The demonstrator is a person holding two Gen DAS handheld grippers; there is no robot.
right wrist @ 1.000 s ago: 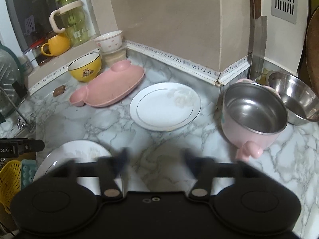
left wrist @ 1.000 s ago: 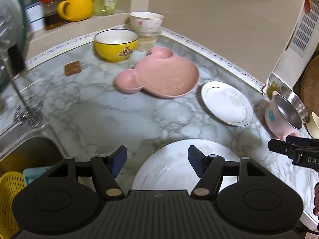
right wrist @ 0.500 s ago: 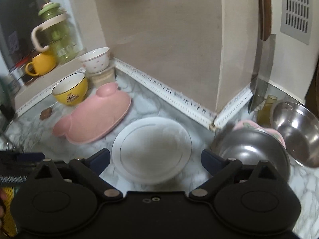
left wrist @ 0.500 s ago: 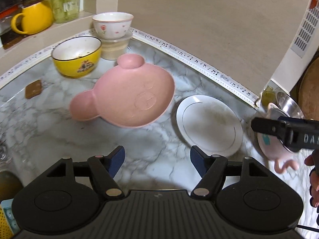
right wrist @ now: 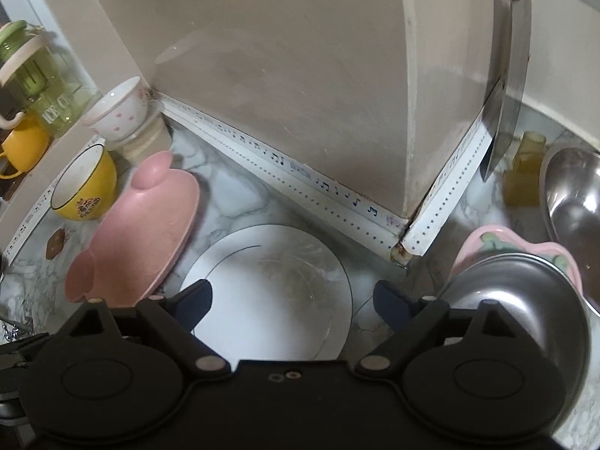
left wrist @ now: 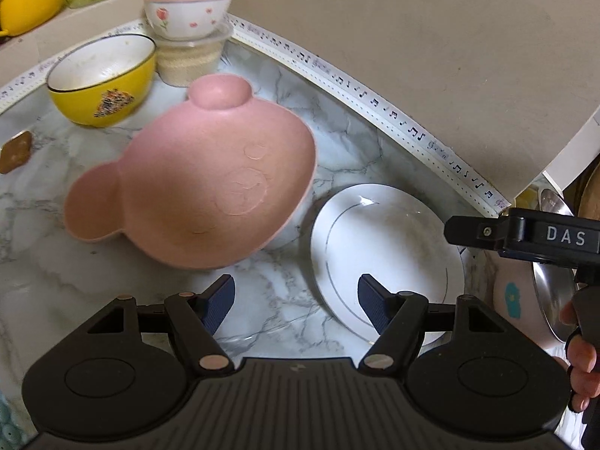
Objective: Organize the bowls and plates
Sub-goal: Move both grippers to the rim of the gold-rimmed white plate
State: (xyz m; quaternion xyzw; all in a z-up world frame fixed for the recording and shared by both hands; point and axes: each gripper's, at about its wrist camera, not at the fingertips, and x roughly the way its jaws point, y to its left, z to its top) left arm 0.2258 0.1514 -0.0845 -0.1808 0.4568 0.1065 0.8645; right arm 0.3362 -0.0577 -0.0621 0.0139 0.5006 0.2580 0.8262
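Note:
A pink bear-shaped plate [left wrist: 202, 187] lies on the marble counter [left wrist: 337, 142], with a white gold-rimmed plate [left wrist: 386, 255] to its right. My left gripper [left wrist: 296, 305] is open and empty, just short of the gap between the two plates. My right gripper [right wrist: 290, 305] is open and empty, low over the near part of the white plate [right wrist: 270, 292]; the pink plate [right wrist: 146, 225] is to its left. A yellow bowl [left wrist: 101, 78] and a white flowered bowl [left wrist: 187, 7] on a lidded tub stand behind. A pink pot with a steel liner [right wrist: 517, 292] is at the right.
A steel bowl [right wrist: 573, 210], a small yellow bottle [right wrist: 525, 172] and a hanging cleaver [right wrist: 502, 86] are at the far right. A yellow mug [right wrist: 22, 146] and green jug [right wrist: 33, 71] stand on the ledge. A brown biscuit-like piece [left wrist: 15, 150] lies at the left. The wall corner juts out behind the white plate.
Both grippers have moved forward toward the back wall. The large white plate near the sink has dropped out of view. The right gripper has come down over the gold-rimmed plate.

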